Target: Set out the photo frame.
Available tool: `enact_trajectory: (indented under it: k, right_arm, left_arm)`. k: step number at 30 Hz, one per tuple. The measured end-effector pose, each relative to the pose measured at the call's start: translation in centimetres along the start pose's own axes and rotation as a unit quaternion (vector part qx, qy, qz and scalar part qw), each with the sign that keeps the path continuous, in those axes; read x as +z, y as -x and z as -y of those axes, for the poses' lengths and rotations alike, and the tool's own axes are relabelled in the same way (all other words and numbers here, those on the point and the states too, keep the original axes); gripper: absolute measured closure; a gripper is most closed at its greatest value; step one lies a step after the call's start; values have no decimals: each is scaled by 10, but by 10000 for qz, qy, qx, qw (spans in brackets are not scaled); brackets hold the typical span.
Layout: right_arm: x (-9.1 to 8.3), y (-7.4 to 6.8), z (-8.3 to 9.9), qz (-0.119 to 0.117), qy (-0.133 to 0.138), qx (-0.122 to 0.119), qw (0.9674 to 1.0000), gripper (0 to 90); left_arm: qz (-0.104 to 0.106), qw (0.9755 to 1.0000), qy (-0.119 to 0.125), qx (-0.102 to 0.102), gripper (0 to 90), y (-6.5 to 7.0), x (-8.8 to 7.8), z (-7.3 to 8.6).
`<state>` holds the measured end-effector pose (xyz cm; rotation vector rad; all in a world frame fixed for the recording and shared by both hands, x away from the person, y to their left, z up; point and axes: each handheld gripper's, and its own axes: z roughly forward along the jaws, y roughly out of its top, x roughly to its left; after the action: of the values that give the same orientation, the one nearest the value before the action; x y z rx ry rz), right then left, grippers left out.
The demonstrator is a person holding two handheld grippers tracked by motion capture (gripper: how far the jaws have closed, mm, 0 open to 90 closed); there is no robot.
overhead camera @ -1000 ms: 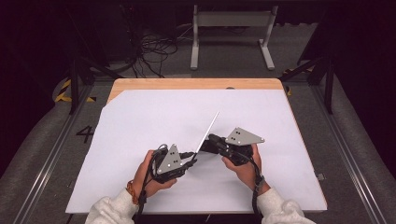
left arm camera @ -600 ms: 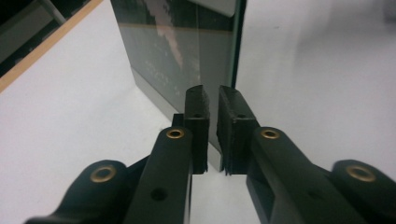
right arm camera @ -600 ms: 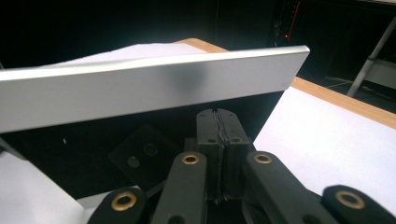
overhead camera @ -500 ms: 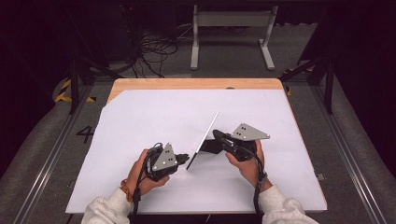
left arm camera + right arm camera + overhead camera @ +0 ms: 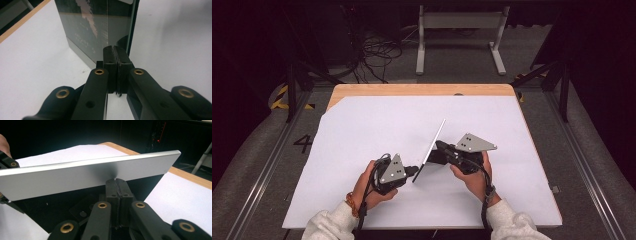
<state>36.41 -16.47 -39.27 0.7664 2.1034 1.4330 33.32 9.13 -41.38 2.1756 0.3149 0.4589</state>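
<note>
A thin flat panel [image 5: 434, 142] stands on edge on the white table, running from near to far between both hands. It is dark and glossy in the left gripper view [image 5: 87, 30] and brushed silver in the right gripper view [image 5: 75, 177]. My left gripper [image 5: 414, 172] has just been closing and is now shut on the panel's near end, its pads [image 5: 110, 57] pinching the edge. My right gripper [image 5: 437, 148] is shut, its tips [image 5: 116, 181] against the silver face. I cannot tell whether anything is pinched there.
A white sheet [image 5: 362, 130] covers the table, with a bare wooden strip [image 5: 422, 90] along the far edge. A grey metal stand [image 5: 457, 20] and loose cables [image 5: 372, 55] lie on the floor beyond. Dark rails flank the table.
The left gripper's jaws have closed onto the panel's near end. The right hand and the panel have stayed where they were.
</note>
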Motion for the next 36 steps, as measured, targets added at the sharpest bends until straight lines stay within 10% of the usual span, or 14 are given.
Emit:
enact_trajectory:
  k: [36]
  right_arm:
    - [2, 8, 4, -93, 6, 87, 9999, 881]
  left_arm:
    - [369, 9990, 124, 238, 876, 23, 19, -15]
